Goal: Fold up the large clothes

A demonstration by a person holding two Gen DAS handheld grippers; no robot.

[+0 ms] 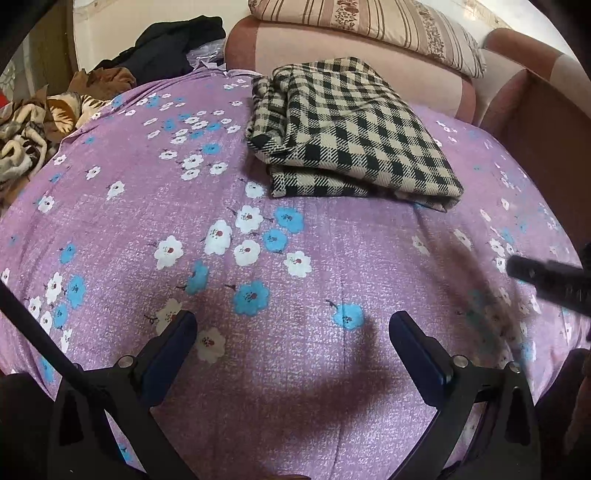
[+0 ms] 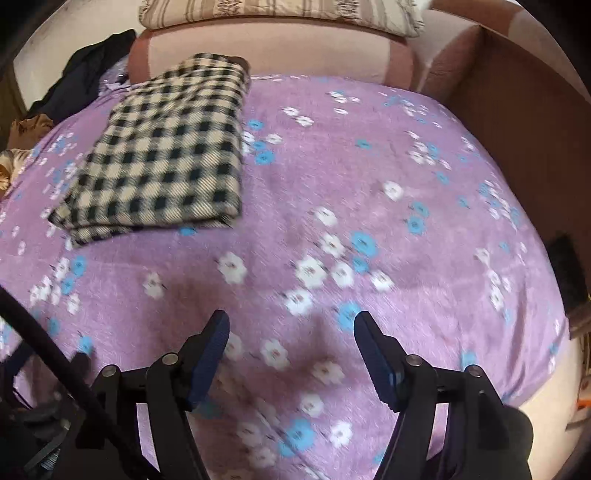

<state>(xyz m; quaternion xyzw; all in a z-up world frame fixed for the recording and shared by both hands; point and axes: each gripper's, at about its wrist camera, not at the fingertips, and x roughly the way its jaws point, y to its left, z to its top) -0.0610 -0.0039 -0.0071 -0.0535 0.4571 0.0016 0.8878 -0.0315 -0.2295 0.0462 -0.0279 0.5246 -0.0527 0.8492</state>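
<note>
A home bedroom: floral bedsheet, striped pillow, heaped clothes.

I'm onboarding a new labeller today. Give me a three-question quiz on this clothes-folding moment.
1. True or false: the checked garment lies folded on the purple floral sheet.
2. What is between the fingers of the right gripper? A) the garment B) nothing C) a pillow
3. Fill in: the striped pillow rests on the pink ____.

Key: 1 true; 2 B; 3 headboard. The left gripper is open and empty too.
</note>
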